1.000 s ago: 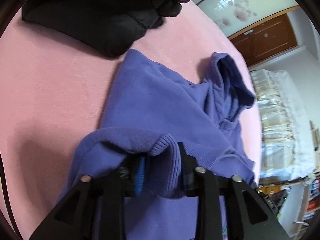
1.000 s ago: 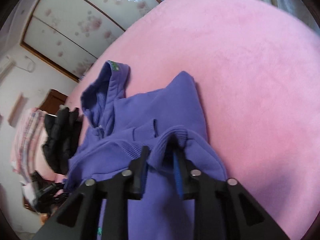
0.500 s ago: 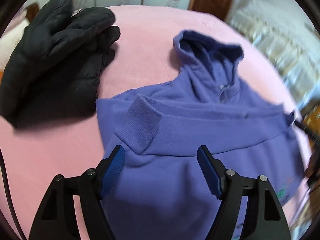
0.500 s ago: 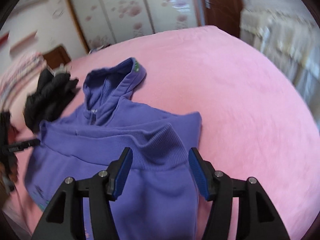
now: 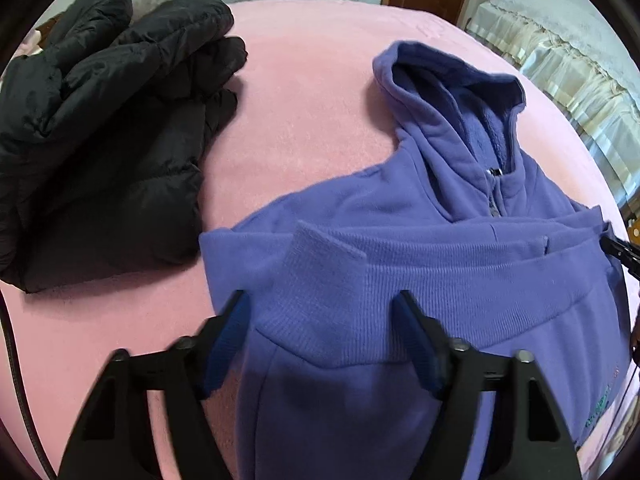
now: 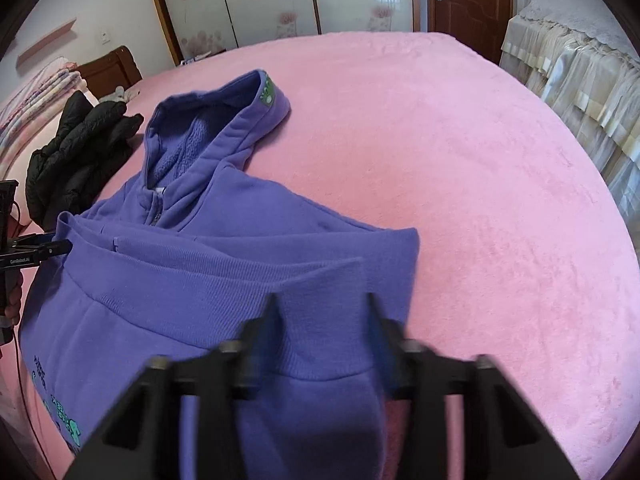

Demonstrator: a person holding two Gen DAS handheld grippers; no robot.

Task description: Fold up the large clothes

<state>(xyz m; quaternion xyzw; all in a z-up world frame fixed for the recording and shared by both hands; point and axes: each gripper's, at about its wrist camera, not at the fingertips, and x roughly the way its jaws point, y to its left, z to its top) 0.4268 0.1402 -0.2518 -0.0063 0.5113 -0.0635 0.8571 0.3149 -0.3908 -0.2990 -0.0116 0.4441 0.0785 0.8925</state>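
Left wrist view: purple hoodie (image 5: 400, 248) lying on pink bedspread (image 5: 312, 92), hem folded up toward the zip, hood pointing away. Black padded jacket (image 5: 100, 120) heaped just beside it. Left gripper (image 5: 322, 332) — jaws have just been closing, still apart, ribbed hem lying between them, not pinched. Teal print at the hoodie's lower corner, unreadable.

Right wrist view: right gripper (image 6: 322, 320) — jaws have just been closing, blurred, apart over the ribbed corner, unpinched. Green label (image 6: 267, 92) on hood, illegible; teal lettering (image 6: 60, 412) unreadable.
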